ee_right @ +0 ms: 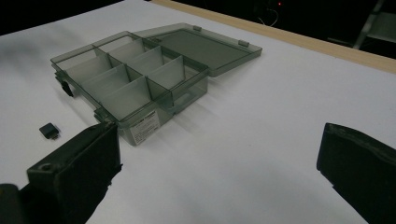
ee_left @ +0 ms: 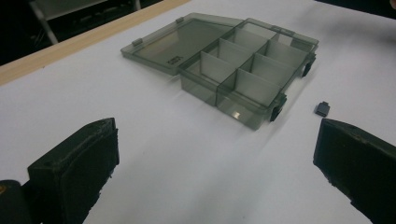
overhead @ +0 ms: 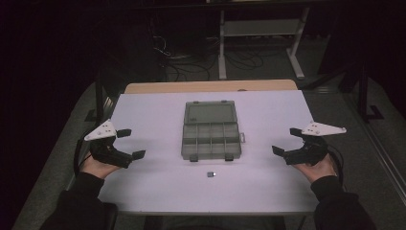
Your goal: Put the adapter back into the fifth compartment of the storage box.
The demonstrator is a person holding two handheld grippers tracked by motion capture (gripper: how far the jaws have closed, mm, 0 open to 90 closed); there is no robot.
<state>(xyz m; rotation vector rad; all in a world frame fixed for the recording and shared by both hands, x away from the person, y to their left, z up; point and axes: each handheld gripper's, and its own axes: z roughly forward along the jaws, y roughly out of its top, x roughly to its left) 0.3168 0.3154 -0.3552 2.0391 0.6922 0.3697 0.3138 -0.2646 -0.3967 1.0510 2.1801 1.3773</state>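
Note:
A smoky translucent organiser box (overhead: 210, 136) lies in the middle of the white table (overhead: 143, 110). Its lid is folded open toward the far side, and its several compartments look empty (ee_left: 243, 70) (ee_right: 135, 79). A small dark part (overhead: 210, 174) rests on the table just in front of the box (ee_left: 322, 108) (ee_right: 48, 131). My left gripper (overhead: 131, 143) is held near the left edge of the table, open, with nothing between the jaws (ee_left: 217, 135). My right gripper (overhead: 286, 140) hovers by the right edge, open and empty as well (ee_right: 219, 135). Both point inward at the box.
A wooden strip (overhead: 210, 86) runs along the table's far edge. Beyond it stand a white metal frame (overhead: 261, 28) and cables on the floor (overhead: 182, 62). Bare table surface lies on both sides of the box.

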